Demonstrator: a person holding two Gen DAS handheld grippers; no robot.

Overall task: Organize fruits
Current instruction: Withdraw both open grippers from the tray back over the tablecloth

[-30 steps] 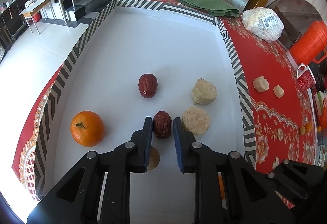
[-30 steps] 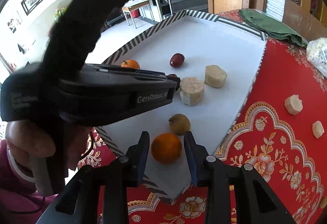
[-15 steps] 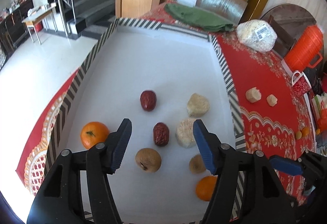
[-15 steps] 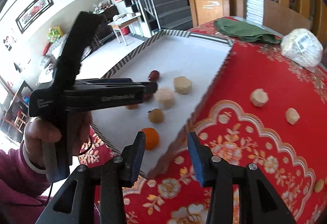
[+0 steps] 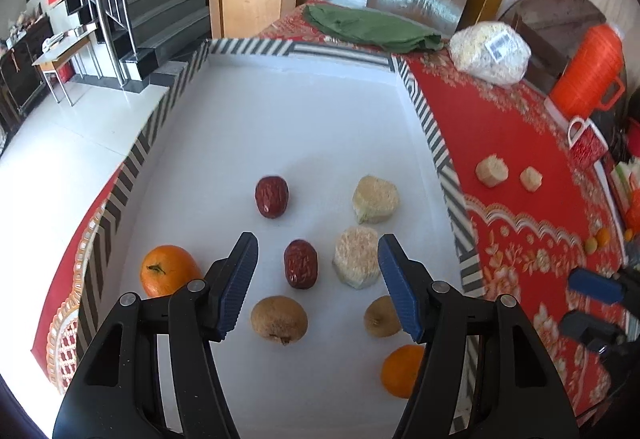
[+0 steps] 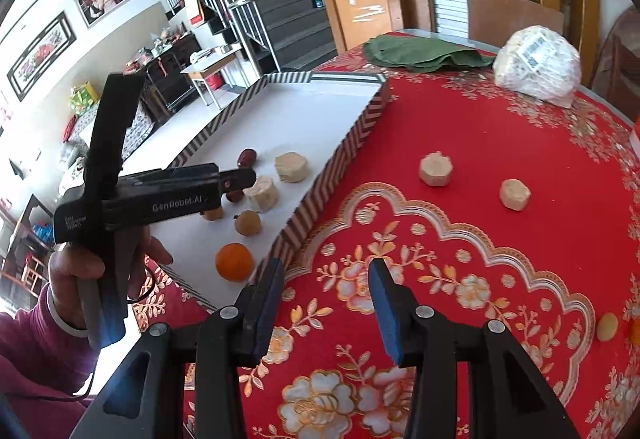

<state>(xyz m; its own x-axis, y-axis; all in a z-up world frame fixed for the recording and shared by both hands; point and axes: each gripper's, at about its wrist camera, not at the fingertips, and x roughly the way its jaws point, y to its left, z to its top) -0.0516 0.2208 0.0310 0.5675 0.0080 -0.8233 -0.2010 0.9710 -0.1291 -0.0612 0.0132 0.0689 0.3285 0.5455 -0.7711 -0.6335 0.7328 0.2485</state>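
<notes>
You are holding your left gripper (image 5: 316,275) apart now above the released date (image 5: 301,269); your right gripper (image 6: 326,303), jaws apart and empty, is leaving the orange (image 6: 234,262) in the tray (image 5: 424,115); two fruits placed.

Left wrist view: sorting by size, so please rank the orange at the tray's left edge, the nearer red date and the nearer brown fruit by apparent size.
1. Orange
2. Brown fruit, though it lies nearer the camera
3. Red date

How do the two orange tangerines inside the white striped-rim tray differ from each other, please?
The left orange tangerine lies near the tray's left striped rim with its green stem scar showing; the right orange tangerine lies by the near right edge, half hidden behind a gripper finger, with no stem visible. Both are round, orange, look about equal in size and rest untouched on the white floor.
</notes>
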